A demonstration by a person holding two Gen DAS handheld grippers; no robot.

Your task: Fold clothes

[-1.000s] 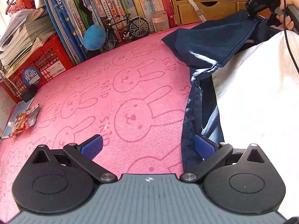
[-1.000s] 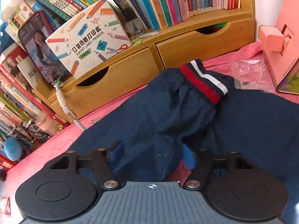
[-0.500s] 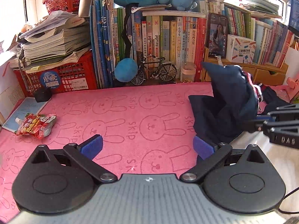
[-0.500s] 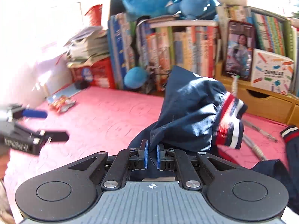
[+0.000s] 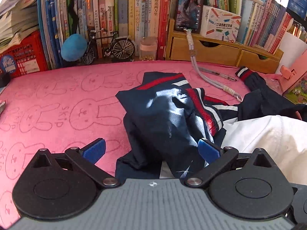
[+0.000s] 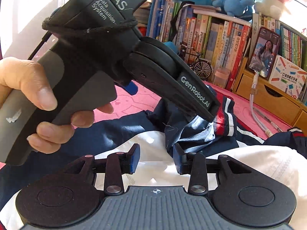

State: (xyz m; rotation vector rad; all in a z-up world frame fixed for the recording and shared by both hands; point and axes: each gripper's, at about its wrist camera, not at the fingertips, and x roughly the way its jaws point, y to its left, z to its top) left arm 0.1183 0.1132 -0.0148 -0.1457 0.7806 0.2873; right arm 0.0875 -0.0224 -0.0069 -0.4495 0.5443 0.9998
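Note:
A navy and white jacket [image 5: 255, 134] lies on the pink rabbit-print mat [image 5: 57, 103]. Its navy sleeve [image 5: 165, 118], with a red and white striped cuff [image 5: 207, 113], is folded over onto the body. My left gripper [image 5: 151, 149] stands open, low over that sleeve, the cloth lying between its blue pads [image 5: 94, 149] without being pinched. In the right wrist view a hand [image 6: 38, 99] holds the left gripper [image 6: 172, 103], one fingertip by the cuff [image 6: 228, 118]. My right gripper [image 6: 155, 159] is opening over white cloth [image 6: 153, 145]; navy fabric lies beside its right pad, not clamped.
Books [image 5: 122, 15], a toy bicycle [image 5: 113, 46] and a blue plush ball [image 5: 73, 47] line the back. A wooden drawer unit [image 5: 214, 49] holds a phone [image 5: 190, 5]. A white cable [image 5: 211, 78], a pen and a pink stand [image 5: 293, 71] lie right.
The right gripper swung the sleeve over onto the jacket, then went from shut on it to parted jaws. The left gripper moved right, and the sleeve now lies between its open fingers.

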